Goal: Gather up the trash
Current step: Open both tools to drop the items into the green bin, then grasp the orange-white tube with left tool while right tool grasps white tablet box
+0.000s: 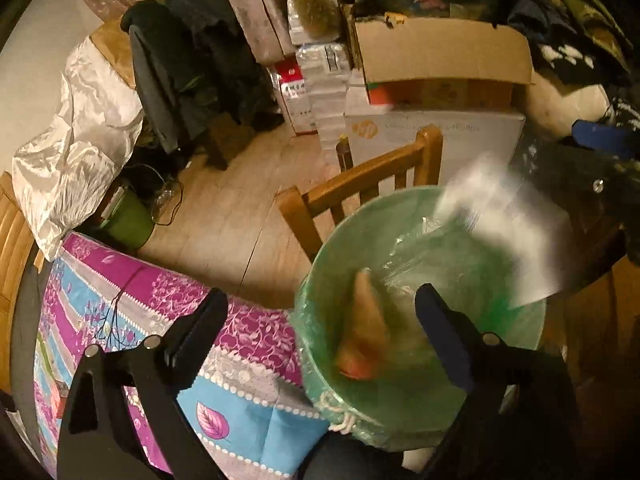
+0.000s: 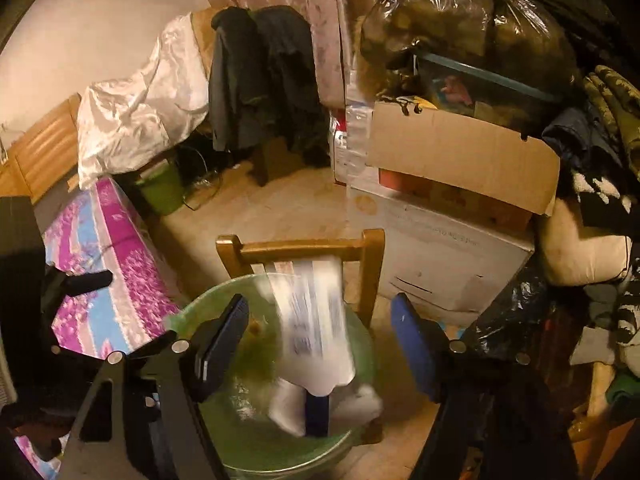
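Cluttered and dimly lit, the room has a pale wooden plank floor [image 1: 224,216] with a pinkish curtain [image 2: 304,8] at the back. Stacked cardboard boxes [image 2: 460,160] stand to the right; a white box [image 2: 440,256] beneath them carries a line of print too blurred to read. A red-and-white carton [image 1: 294,92] bears small characters that cannot be made out either.

A round bin lined with a translucent green plastic bag [image 1: 400,400] sits just in front of a wooden slat-back chair [image 1: 360,184] and beside a bed edge covered in a purple, blue and grey floral quilt [image 1: 160,320], its surface patterned with leaves and dotted bands. A white drawstring knot hangs at the liner's rim.

The left gripper [image 1: 320,320], black with flat pads, stands wide apart with nothing between its jaws. Below it an orange-tan scrap [image 1: 366,336], motion-blurred, lies inside the bin. The right gripper [image 2: 320,332], with blue pads, is likewise spread open. A white printed plastic wrapper [image 2: 312,320], smeared by motion, is over the bin's mouth between the pads without touching them; its dark lines of print are illegible.

Dark jackets [image 2: 260,80] drape a chair at the back, a crumpled white satin cloth [image 2: 136,108] lies over the bed, and a shiny black plastic sack [image 2: 460,20] tops the boxes.
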A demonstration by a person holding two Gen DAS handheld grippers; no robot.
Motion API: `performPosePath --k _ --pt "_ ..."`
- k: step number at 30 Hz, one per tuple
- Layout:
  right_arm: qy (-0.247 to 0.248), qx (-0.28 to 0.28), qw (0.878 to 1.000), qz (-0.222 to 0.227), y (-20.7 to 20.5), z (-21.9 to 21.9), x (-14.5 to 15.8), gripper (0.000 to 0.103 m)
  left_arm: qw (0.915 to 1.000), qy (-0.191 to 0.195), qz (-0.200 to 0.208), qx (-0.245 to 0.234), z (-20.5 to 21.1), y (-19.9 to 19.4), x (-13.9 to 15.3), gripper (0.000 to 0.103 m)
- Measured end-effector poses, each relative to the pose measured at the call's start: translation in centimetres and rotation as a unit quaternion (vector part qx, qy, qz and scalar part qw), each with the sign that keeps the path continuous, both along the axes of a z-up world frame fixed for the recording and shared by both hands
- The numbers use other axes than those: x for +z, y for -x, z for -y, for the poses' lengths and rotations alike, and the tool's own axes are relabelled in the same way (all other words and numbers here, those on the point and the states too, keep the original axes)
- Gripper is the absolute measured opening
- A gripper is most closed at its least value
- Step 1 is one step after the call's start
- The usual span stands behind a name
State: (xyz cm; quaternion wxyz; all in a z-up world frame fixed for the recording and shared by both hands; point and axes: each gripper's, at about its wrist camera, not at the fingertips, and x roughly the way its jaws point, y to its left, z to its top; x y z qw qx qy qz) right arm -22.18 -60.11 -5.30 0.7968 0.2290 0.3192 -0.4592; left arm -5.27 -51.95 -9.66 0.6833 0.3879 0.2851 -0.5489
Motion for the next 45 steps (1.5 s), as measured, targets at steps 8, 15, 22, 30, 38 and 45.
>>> performPosePath --k 8,15,22,30,38,45 --pt "-0.005 -0.008 1.000 0.007 -0.7 -0.1 -0.6 0.074 0.9996 0.014 -0.001 0.023 -0.6 -1.4 0.8 0.091" --pt "-0.005 -0.010 1.000 -0.004 -1.5 -1.1 -0.9 0.074 0.9990 0.028 -0.006 0.033 -1.3 -2.0 1.4 0.091" --pt "0.023 -0.011 1.000 0.015 -1.9 -3.1 -0.9 0.075 0.9974 0.066 -0.025 0.015 -3.5 -2.0 1.5 0.091" --pt "0.101 -0.008 0.992 0.072 -4.0 -6.7 1.3 0.079 0.9856 0.145 -0.008 0.087 -10.5 -6.1 1.2 0.091" --pt "0.158 0.069 0.979 0.113 -10.6 -12.9 2.9 0.082 0.9420 0.217 0.080 0.243 -21.3 -12.2 2.9 0.091" --pt "0.129 0.190 0.967 0.114 -20.3 -18.8 2.4 0.082 0.8930 0.220 0.084 0.384 -32.2 -18.0 2.7 0.091"
